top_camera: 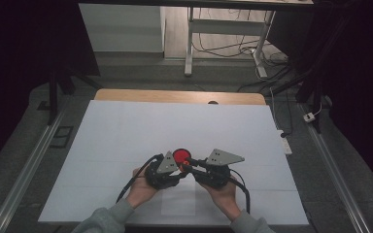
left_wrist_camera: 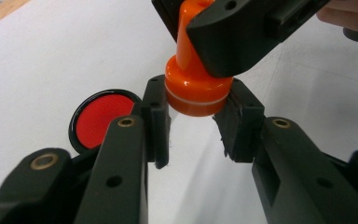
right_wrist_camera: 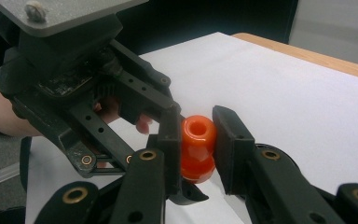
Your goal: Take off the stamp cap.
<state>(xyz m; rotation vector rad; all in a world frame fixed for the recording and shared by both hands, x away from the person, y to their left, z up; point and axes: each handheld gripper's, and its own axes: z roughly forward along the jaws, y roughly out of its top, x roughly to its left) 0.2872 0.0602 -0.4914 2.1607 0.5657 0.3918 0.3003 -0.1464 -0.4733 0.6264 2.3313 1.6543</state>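
Left hand-held gripper: lies at 6 o'clock on the table, held in the person's left hand; jaws closed on the wide lower body of the orange stamp, one pad on each side of it, as the left gripper view shows.
Right hand-held gripper: just beside the left one, toward 3 o'clock, held in the person's right hand; jaws closed on the narrow upper handle of the orange stamp, as the right gripper view shows.
Orange stamp: held between both grippers, clear of the sheet below; a pale ring runs around the lower body; the handle top has a round hollow.
Red ink pad: round, black-rimmed, open, flat on the sheet just beyond the jaw tips toward 12 o'clock; in the left gripper view it lies at 9 o'clock of the stamp.
White sheet: covers most of the table.
Table: wooden edge visible at 12 o'clock beyond the sheet.
Writing and brands: none can be read on the stamp, pad or grippers.
Desk frame: white legs at 12 o'clock, well beyond the table, with cables on the floor.
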